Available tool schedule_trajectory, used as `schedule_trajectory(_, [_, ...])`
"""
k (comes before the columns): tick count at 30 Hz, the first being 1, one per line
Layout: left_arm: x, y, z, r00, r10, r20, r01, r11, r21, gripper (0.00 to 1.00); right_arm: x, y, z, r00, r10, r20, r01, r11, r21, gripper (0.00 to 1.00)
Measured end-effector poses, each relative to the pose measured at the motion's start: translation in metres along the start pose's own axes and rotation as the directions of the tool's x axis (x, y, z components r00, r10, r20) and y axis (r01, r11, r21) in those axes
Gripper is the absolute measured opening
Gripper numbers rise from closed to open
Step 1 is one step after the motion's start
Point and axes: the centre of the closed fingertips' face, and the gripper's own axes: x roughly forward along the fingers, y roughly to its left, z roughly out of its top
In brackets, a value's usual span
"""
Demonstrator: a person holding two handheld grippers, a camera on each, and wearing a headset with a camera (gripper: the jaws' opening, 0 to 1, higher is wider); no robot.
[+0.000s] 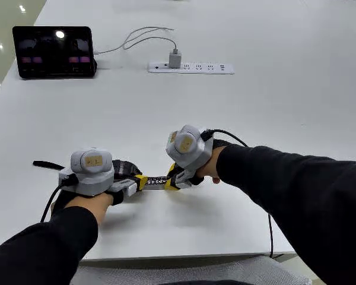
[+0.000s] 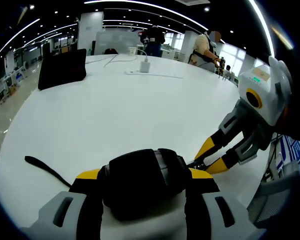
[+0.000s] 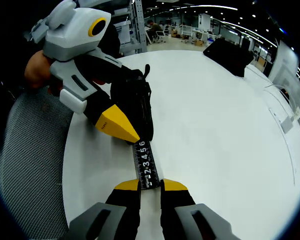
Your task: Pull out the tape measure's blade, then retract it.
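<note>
My left gripper [image 1: 136, 183] is shut on the black tape measure [image 1: 123, 168], which rests on the white table [image 1: 225, 113] near its front edge. In the left gripper view the case [image 2: 142, 182] sits between the yellow-tipped jaws, and its wrist strap [image 2: 44, 168] trails off to the left. A short length of blade [image 1: 156, 180] runs from the case to my right gripper [image 1: 173, 183]. In the right gripper view the right gripper [image 3: 150, 186] is shut on the blade's end [image 3: 145, 167], with printed numbers up to about 6 showing.
A dark tablet [image 1: 54, 50] stands at the back left. A white power strip [image 1: 193, 68] with a charger and cable lies at the back centre. The table's front edge [image 1: 184, 254] is close below the grippers, with a mesh chair seat [image 3: 32, 165] beyond it.
</note>
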Motion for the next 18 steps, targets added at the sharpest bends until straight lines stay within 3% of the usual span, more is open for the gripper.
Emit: schedule_trajectory(18, [0.0001,-0.0004,-0.0003,1.0,-0.001,0.006,0.001,1.0,0.001,0.62,0.0052,0.0025,0.0072,0.9992,-0.007,0.04,0.006,1.0,0.014,0.11])
